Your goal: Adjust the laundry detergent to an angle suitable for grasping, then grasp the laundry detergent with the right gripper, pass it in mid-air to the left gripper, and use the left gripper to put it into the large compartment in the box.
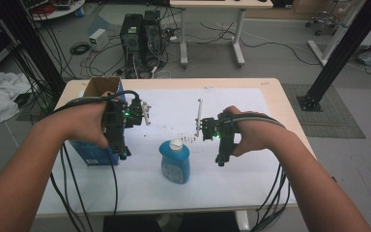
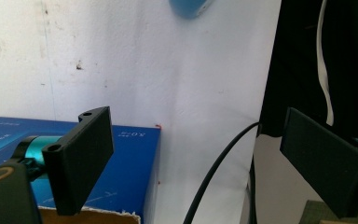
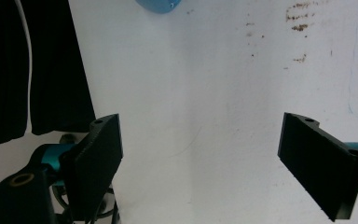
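Left gripper [image 1: 125, 155]: held above the table's left side, jaws spread wide with nothing between them; in the left gripper view [image 2: 193, 168] the gap shows bare white sheet and a black cable. Its near jaw hangs over the top of the blue box [image 2: 126, 163], not touching it as far as can be judged from this angle.

Right gripper [image 1: 221, 163]: held above the table's right side, jaws likewise wide apart and empty; the right gripper view [image 3: 200, 163] shows plain white sheet [image 3: 214, 93] between them, with brown specks farther off.

Blue bottle [image 1: 175, 161]: lies on the white sheet between the two grippers, white cap pointing away from the person, apart from both. Its edge appears at the top of each gripper view.

Blue box, high view [image 1: 94, 153]: stands at the table's left edge, open cardboard top, just beside the left hand [image 1: 84, 123].

Table [image 1: 280, 104]: light wood, covered mostly by the white sheet.
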`<state>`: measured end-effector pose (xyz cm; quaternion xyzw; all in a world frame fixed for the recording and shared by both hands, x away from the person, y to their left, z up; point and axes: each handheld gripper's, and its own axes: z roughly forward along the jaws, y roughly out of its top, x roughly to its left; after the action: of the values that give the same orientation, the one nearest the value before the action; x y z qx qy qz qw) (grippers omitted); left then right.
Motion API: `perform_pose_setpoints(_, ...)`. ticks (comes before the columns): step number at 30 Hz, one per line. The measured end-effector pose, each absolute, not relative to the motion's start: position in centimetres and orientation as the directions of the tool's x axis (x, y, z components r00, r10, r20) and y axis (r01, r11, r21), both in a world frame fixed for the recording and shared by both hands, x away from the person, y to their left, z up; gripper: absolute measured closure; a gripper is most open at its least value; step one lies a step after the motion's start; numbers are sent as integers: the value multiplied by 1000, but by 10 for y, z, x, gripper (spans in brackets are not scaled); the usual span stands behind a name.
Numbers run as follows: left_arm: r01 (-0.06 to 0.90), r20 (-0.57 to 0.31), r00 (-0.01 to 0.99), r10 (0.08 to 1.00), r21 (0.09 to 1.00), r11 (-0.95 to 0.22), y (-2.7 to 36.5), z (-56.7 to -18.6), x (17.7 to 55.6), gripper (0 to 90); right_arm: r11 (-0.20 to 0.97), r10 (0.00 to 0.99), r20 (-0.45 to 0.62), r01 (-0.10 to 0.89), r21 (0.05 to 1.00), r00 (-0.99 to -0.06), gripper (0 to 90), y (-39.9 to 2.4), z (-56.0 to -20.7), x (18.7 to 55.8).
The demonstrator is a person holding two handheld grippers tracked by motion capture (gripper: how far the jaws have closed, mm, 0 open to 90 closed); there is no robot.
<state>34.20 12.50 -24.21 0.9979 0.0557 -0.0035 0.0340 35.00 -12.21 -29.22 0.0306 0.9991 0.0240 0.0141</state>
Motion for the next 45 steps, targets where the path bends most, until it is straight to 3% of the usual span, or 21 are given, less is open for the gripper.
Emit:
perform_pose_setpoints(30, 96, -30, 995, 94, 83, -992, 132, -248, 341, 97, 991, 120, -43, 117, 65, -992, 130, -130, -288, 344)
perform_pose_setpoints(45, 100, -37, 995, 98, 81, -992, 134, -253, 345, 98, 974, 171, -5, 168, 154, -985, 130, -143, -298, 338)
